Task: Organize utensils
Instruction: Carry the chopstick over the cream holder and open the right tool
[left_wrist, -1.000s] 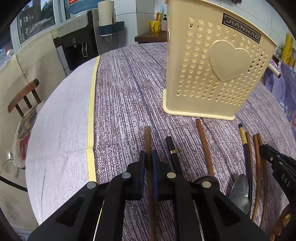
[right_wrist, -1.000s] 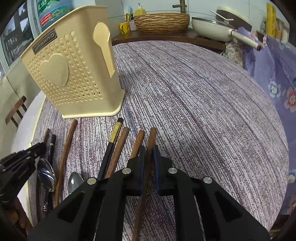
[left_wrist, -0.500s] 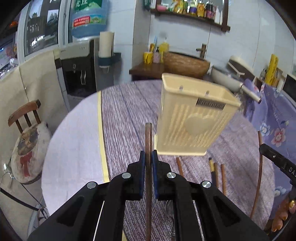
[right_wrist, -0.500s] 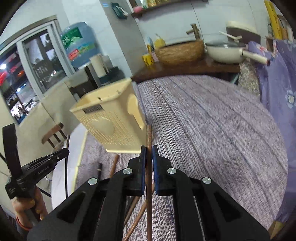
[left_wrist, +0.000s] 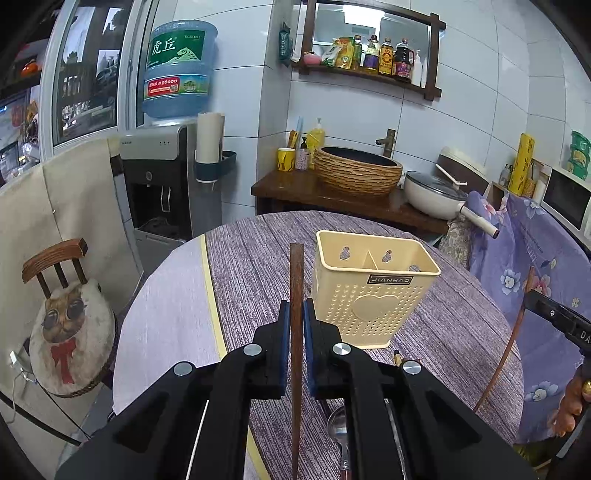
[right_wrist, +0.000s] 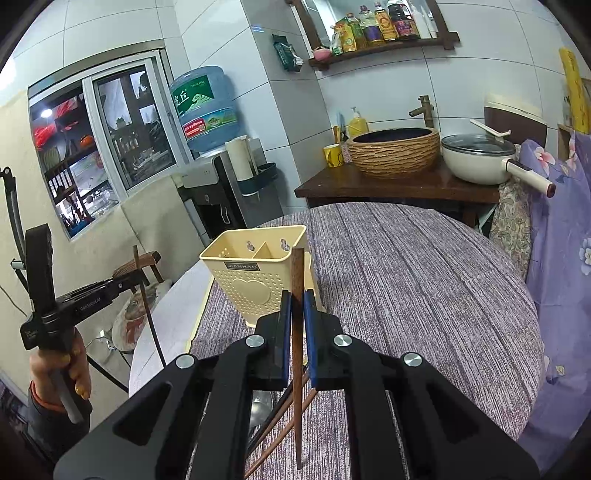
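My left gripper (left_wrist: 296, 314) is shut on a brown wooden chopstick (left_wrist: 296, 273), held well above the table, left of the cream utensil holder (left_wrist: 373, 291). My right gripper (right_wrist: 294, 302) is shut on another brown chopstick (right_wrist: 297, 269), also lifted, just right of the holder (right_wrist: 255, 277). The holder stands upright with two compartments, both showing no utensils. Spoons (left_wrist: 338, 424) and more chopsticks (right_wrist: 280, 417) lie on the purple tablecloth near me. The right gripper also shows in the left wrist view (left_wrist: 528, 295), and the left gripper in the right wrist view (right_wrist: 138, 277).
The round table (right_wrist: 424, 266) has a purple cloth and a bare pale strip at its left edge (left_wrist: 166, 317). A chair with a cushion (left_wrist: 62, 321) stands left. A water dispenser (left_wrist: 162, 177), a woven basin (left_wrist: 356, 173) and a pan (left_wrist: 436, 192) lie beyond.
Both grippers have risen from the table surface, each lifting its chopstick. The holder now appears from above, with its open top in view.
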